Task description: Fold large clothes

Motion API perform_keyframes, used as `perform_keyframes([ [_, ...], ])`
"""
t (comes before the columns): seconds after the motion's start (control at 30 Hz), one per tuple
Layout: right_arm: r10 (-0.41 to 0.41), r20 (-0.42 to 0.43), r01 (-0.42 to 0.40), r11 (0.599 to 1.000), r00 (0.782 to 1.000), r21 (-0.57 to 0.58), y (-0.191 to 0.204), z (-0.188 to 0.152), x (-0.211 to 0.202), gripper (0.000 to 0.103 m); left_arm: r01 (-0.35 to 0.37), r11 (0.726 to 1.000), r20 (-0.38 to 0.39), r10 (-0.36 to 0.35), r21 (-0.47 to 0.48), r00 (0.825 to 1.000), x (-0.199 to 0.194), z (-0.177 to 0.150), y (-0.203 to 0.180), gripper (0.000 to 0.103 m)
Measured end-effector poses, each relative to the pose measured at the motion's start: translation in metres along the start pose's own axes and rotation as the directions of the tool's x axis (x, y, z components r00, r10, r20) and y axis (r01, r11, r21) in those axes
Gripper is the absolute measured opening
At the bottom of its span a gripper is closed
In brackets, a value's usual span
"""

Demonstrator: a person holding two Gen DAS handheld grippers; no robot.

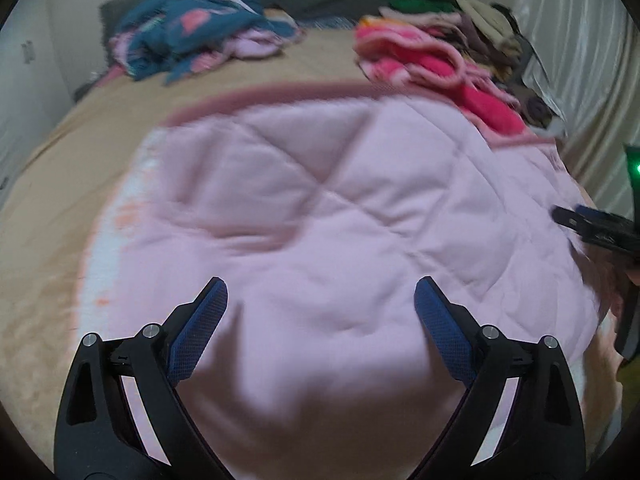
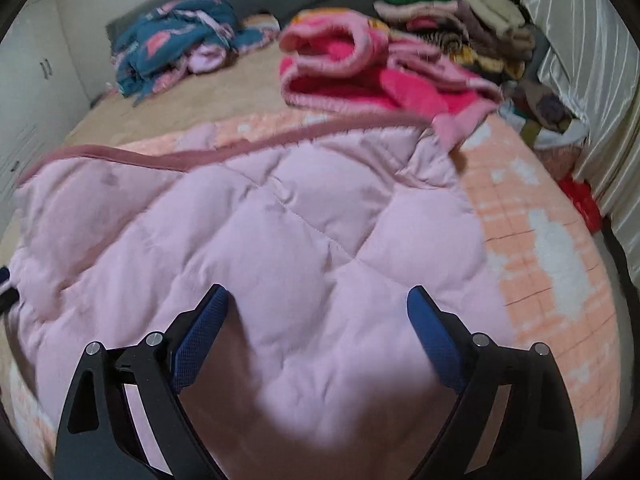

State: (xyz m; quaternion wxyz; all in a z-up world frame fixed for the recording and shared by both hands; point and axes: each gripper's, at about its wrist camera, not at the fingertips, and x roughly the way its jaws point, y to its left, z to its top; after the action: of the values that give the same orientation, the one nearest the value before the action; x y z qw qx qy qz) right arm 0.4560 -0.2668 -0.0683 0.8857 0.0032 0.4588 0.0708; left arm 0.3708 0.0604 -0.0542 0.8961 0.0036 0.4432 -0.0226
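Observation:
A large pale pink quilt (image 1: 340, 208) with a dark pink border lies spread on the bed; it also fills the right wrist view (image 2: 260, 232). Its peach and white patterned underside (image 2: 540, 240) shows at the right. My left gripper (image 1: 320, 296) is open and empty, just above the quilt's near part. My right gripper (image 2: 318, 304) is open and empty over the quilt too. The right gripper also shows at the right edge of the left wrist view (image 1: 600, 232).
A tan bed sheet (image 1: 60, 184) lies under the quilt. A blue patterned garment (image 1: 188, 28) lies at the far left. A bright pink folded blanket (image 2: 360, 76) and a stack of folded clothes (image 2: 460, 20) sit at the far right. A curtain (image 2: 600, 80) hangs on the right.

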Motion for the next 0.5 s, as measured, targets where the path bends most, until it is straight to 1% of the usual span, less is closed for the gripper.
perform_keyframes([
  [0.1,-0.017,-0.042,0.018,1.000,0.999,0.023,0.000,0.009,0.016,0.094,0.008,1.000,-0.056,-0.009,-0.028,0.998,0.031,0.015,-0.005,0.089],
  [0.13,-0.017,-0.057,0.019,0.999,0.998,0.035,0.000,0.013,0.022,0.095,0.008,0.999,-0.071,-0.011,-0.043,0.997,0.041,0.023,-0.001,0.092],
  [0.17,-0.013,-0.069,0.016,0.999,0.998,0.045,-0.001,0.016,0.026,0.095,-0.002,0.998,-0.082,-0.002,-0.055,0.997,0.047,0.028,0.002,0.095],
  [0.23,0.012,-0.099,-0.004,0.997,0.995,0.081,-0.007,0.022,0.040,0.096,-0.028,0.996,-0.107,0.019,-0.080,0.994,0.062,0.037,0.014,0.095],
  [0.33,0.035,-0.118,-0.020,0.991,0.992,0.132,-0.014,0.030,0.054,0.097,-0.056,0.994,-0.122,0.044,-0.096,0.992,0.077,0.046,0.026,0.095],
  [0.4,0.027,-0.118,-0.011,0.991,0.993,0.133,-0.013,0.031,0.058,0.097,-0.057,0.990,-0.124,0.041,-0.127,0.991,0.083,0.051,0.036,0.095],
  [0.5,0.021,-0.114,-0.005,0.990,0.993,0.139,-0.012,0.030,0.062,0.098,-0.081,0.983,-0.122,0.061,-0.163,0.991,0.087,0.056,0.051,0.095],
])
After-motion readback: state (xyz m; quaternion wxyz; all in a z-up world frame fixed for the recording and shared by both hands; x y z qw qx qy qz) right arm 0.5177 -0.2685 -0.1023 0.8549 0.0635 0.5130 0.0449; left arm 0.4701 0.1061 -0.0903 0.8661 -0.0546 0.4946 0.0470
